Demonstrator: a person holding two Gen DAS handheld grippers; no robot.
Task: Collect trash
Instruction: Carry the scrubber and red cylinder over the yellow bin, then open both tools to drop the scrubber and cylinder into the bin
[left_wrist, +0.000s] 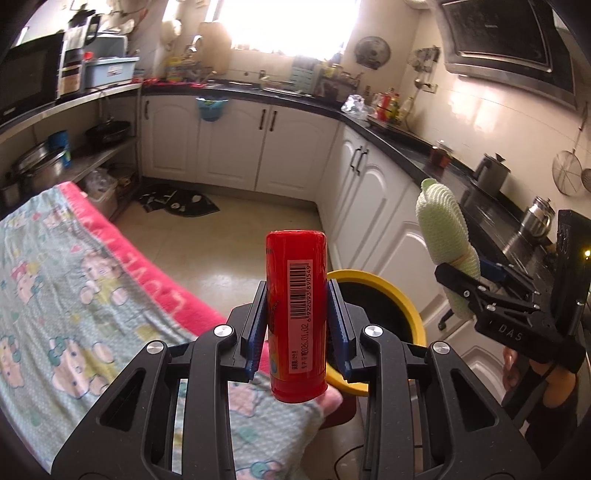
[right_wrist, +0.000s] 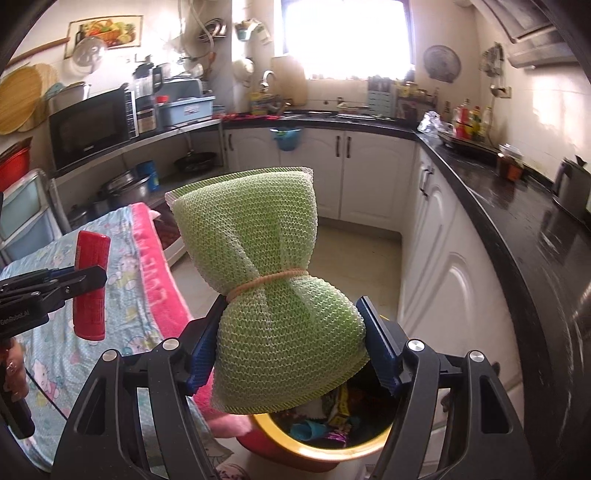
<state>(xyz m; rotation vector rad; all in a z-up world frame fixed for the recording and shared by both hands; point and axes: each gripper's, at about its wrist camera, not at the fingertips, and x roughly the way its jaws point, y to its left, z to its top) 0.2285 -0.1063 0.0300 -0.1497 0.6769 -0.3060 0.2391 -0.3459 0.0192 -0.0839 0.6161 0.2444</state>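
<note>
1. Left gripper pinches red canister mid-body, upright; stiff, likely slick and light
2. Right gripper squeezes green mesh sponge below its rubber band; soft, light
3. Yellow-rimmed bin at 6 o'clock beneath sponge

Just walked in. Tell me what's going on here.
A person is collecting trash with a handheld gripper in each hand. The left gripper is shut on a red tube, held upright. The right gripper is shut on a green mesh sponge cinched with a rubber band. Both hang above a yellow-rimmed bin that already has wrappers in it, next to a cartoon-print cloth. Neither item has been dropped yet.
</note>
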